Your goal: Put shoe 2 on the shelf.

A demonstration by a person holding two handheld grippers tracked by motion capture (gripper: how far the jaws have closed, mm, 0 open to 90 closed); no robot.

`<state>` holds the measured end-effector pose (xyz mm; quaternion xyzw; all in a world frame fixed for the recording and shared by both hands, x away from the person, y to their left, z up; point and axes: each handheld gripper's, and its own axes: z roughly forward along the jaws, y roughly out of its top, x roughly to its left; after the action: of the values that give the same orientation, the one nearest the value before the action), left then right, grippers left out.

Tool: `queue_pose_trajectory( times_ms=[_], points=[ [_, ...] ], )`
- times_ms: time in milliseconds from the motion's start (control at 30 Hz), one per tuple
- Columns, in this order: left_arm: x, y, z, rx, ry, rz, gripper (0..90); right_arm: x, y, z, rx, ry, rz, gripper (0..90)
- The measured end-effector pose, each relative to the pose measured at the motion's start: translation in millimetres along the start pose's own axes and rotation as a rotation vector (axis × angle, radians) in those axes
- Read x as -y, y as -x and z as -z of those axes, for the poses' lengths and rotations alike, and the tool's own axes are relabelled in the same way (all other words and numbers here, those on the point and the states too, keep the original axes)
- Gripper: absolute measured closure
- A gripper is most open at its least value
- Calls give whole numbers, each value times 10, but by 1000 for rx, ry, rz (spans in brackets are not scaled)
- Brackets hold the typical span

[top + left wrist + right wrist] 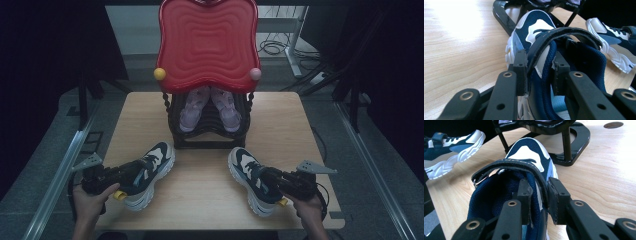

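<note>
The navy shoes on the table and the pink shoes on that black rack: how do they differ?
The navy shoes are dark blue and white; the pink shoes are pale pink. The navy shoes lie flat on the wooden table, spread apart; the pink shoes sit side by side, tilted on the black rack. Each navy shoe is gripped by a claw, left claw and right claw; the pink shoes are untouched. Both are pairs.

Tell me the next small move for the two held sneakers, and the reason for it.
Probably lift both and carry them toward the black rack. The left tool pinches the side wall of the left navy sneaker; the right tool grips the right navy sneaker likewise. The pink shoes already sit in the rack.
</note>
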<state>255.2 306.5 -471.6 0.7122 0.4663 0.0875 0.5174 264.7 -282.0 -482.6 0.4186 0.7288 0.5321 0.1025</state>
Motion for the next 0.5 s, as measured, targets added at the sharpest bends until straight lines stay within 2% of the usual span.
queue_pose_trajectory(
  times_ms=[233, 500],
  points=[
    [-9, 5, 72, -3, 30, 6, 711, 26, 2, 109, 19, 43, -9, 737],
    [-31, 18, 128, -6, 66, 9, 711, 27, 35, 239, 46, 118, -32, 736]
  ],
)
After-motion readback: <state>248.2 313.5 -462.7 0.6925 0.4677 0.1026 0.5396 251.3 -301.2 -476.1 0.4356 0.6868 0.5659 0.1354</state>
